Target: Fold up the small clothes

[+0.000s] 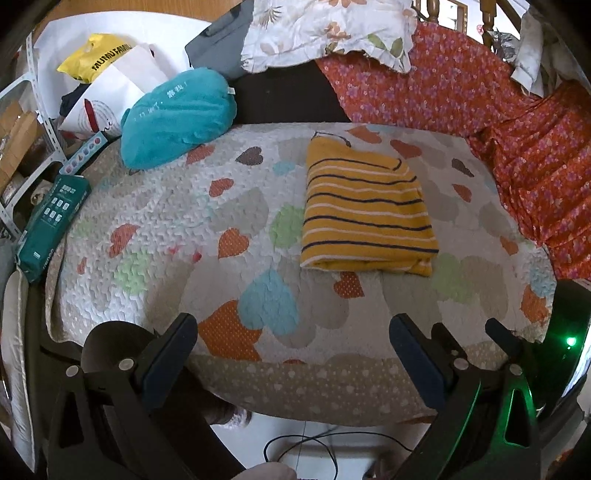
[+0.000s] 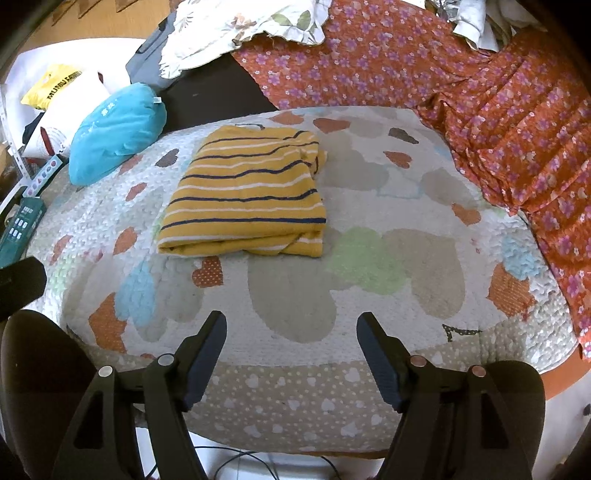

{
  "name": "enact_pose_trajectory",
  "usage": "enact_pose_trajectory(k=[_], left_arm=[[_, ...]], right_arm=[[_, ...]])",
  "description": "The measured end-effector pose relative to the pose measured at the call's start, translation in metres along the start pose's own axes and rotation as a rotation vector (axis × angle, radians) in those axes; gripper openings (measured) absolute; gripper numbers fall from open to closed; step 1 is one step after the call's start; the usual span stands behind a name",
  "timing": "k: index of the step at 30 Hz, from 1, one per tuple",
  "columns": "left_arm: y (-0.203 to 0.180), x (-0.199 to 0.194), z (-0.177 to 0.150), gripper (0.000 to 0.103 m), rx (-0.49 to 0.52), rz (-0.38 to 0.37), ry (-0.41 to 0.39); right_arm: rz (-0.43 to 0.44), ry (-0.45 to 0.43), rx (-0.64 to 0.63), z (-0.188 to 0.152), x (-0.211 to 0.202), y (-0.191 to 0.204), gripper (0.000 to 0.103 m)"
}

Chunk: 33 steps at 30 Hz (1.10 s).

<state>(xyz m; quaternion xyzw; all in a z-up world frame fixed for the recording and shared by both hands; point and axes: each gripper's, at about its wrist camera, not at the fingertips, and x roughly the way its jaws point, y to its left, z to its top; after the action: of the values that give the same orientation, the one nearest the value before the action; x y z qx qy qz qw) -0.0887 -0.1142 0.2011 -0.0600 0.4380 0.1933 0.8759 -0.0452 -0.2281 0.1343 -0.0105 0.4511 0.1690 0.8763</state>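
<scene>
A yellow shirt with dark and white stripes (image 1: 365,206) lies folded into a rectangle on the heart-patterned quilt (image 1: 221,206). It also shows in the right wrist view (image 2: 247,195), left of centre on the quilt (image 2: 369,206). My left gripper (image 1: 295,343) is open and empty, held above the quilt's near edge, well short of the shirt. My right gripper (image 2: 291,339) is open and empty, also back at the near edge, below and right of the shirt.
A teal pillow (image 1: 177,114) lies at the quilt's far left. An orange floral blanket (image 1: 498,122) is bunched along the right. A floral pillow (image 1: 328,29) sits at the back. A green box (image 1: 51,221) and bags (image 1: 99,74) lie on the left. A cable (image 1: 325,443) runs on the floor.
</scene>
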Motion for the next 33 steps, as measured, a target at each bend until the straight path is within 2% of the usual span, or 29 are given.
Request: enact_pose_trajectory(k=[14,33], left_arm=[[0.001,0.007,-0.002,0.103,0.005,-0.03,0.028],[0.005,0.024,-0.009,0.103,-0.029,-0.051,0.106]], right_arm=[[-0.006,0.004,0.003,-0.001,0.001,-0.002,0.079],[-0.008,0.001,0.001,-0.002,0.002,-0.004,0.079]])
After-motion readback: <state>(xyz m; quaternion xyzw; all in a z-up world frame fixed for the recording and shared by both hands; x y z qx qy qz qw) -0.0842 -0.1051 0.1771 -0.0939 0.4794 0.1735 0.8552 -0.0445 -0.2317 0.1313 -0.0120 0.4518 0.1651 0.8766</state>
